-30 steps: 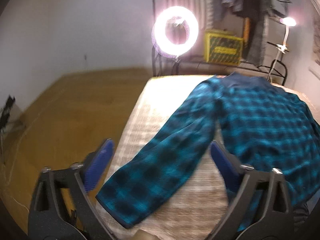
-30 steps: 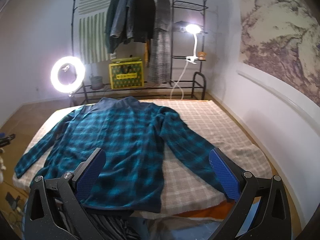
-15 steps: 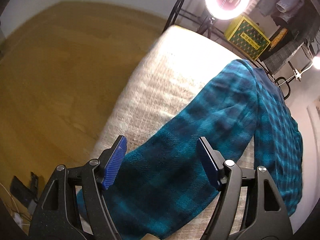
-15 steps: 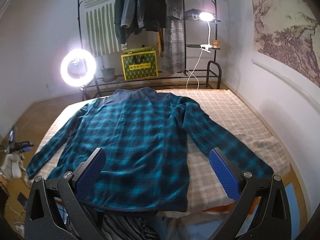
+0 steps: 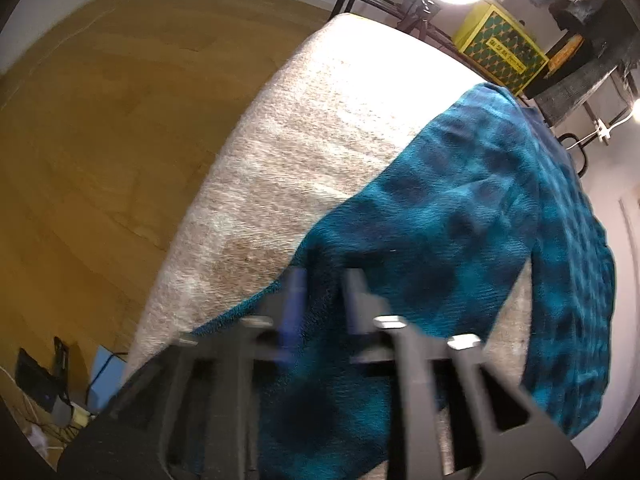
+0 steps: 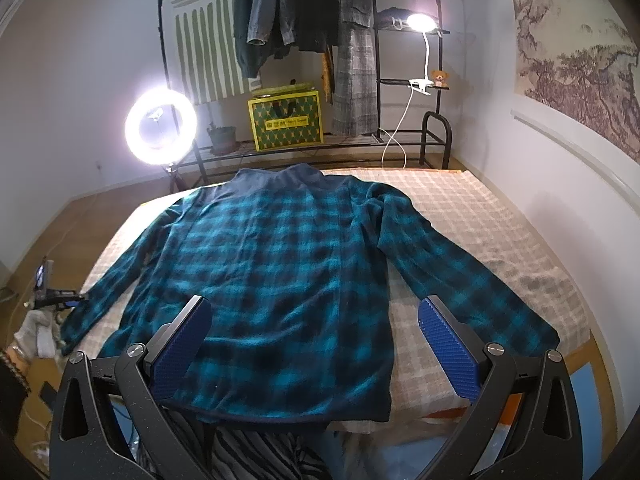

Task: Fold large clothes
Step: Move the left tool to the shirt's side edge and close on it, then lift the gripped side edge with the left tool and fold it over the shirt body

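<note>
A teal and black plaid shirt [image 6: 288, 272] lies spread flat, front down, on a bed [image 6: 480, 216] with a beige checked cover, both sleeves out to the sides. In the left wrist view my left gripper [image 5: 320, 292] is closed on the left sleeve [image 5: 420, 232] near its cuff at the bed's left edge; the fingers are blurred. That gripper also shows in the right wrist view [image 6: 56, 296] at the sleeve's end. My right gripper [image 6: 316, 344] is open and empty, above the shirt's hem near the bed's front edge.
A lit ring light [image 6: 160, 126] stands behind the bed's far left corner. A clothes rack [image 6: 304, 12] with hanging garments, a yellow box [image 6: 286, 120] and a clip lamp [image 6: 420, 24] stand at the back. Wooden floor [image 5: 100, 140] lies left of the bed. Striped fabric [image 6: 248, 452] lies below the hem.
My left gripper has dropped onto the left sleeve's cuff end and its jaws have closed from wide open onto the fabric. My right gripper has risen slightly and stayed open.
</note>
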`<state>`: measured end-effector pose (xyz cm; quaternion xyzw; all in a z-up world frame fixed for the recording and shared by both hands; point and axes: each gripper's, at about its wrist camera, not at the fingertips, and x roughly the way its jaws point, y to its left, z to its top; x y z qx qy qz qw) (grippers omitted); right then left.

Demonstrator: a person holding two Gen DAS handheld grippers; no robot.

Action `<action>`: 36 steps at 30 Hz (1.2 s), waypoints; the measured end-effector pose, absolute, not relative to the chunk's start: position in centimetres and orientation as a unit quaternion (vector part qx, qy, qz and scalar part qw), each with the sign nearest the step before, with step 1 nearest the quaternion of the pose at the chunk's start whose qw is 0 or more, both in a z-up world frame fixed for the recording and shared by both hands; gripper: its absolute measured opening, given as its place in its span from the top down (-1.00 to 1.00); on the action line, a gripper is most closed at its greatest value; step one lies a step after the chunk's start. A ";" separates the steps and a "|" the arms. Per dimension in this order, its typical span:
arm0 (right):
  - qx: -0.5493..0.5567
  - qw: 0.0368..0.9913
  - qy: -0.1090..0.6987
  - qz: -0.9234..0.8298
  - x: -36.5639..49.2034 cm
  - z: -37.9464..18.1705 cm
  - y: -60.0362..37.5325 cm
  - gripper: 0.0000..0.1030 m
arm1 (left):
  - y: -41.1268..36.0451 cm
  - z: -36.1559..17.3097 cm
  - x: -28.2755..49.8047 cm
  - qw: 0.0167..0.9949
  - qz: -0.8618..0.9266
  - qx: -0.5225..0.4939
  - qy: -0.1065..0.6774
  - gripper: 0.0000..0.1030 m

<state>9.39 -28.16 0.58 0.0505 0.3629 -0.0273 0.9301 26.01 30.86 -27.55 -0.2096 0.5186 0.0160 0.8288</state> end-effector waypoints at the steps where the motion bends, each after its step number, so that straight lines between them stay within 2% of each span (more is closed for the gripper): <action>1: 0.053 0.930 0.364 -0.028 9.5 0.4 -28.3 -0.99 | 30.9 -27.4 26.0 0.828 0.014 -0.219 0.516 0.92; 5: 0.062 0.928 0.365 -0.030 9.4 0.2 -28.7 -0.99 | 30.4 -25.9 25.5 0.838 -0.001 -0.233 0.493 0.97; 12: 0.080 0.926 0.368 -0.027 9.4 -0.4 -29.6 -0.99 | 26.0 -19.9 24.1 0.867 -0.069 -0.241 0.430 0.97; 17: 0.091 0.924 0.371 -0.017 9.4 -0.9 -29.9 -0.99 | 19.1 -15.0 23.1 0.885 -0.138 -0.207 0.393 0.97; 21: 0.097 0.924 0.370 -0.013 9.1 -1.1 -30.4 -0.99 | 11.4 -12.5 21.1 0.890 -0.206 -0.139 0.381 0.97; 26: 0.111 0.923 0.368 -0.021 8.6 -1.3 -31.6 -0.99 | 2.7 -15.0 19.5 0.870 -0.252 -0.041 0.422 0.97; 31: 0.113 0.923 0.367 -0.021 8.1 -1.6 -32.1 -0.99 | 1.2 -17.6 19.8 0.859 -0.232 -0.021 0.456 0.96; 33: 0.113 0.923 0.368 -0.017 8.0 -1.7 -32.2 -0.99 | 1.1 -17.2 19.3 0.857 -0.232 -0.024 0.459 0.86; 34: 0.112 0.923 0.368 -0.016 8.1 -1.7 -32.0 -0.99 | 1.3 -16.9 18.9 0.858 -0.234 -0.023 0.457 0.66; 35: 0.111 0.923 0.368 -0.014 8.0 -1.7 -31.9 -0.99 | 1.7 -16.1 18.3 0.860 -0.237 -0.023 0.451 0.32; 36: 0.110 0.924 0.366 -0.012 8.1 -1.8 -31.7 -0.99 | 2.2 -15.6 17.8 0.863 -0.239 -0.027 0.444 0.15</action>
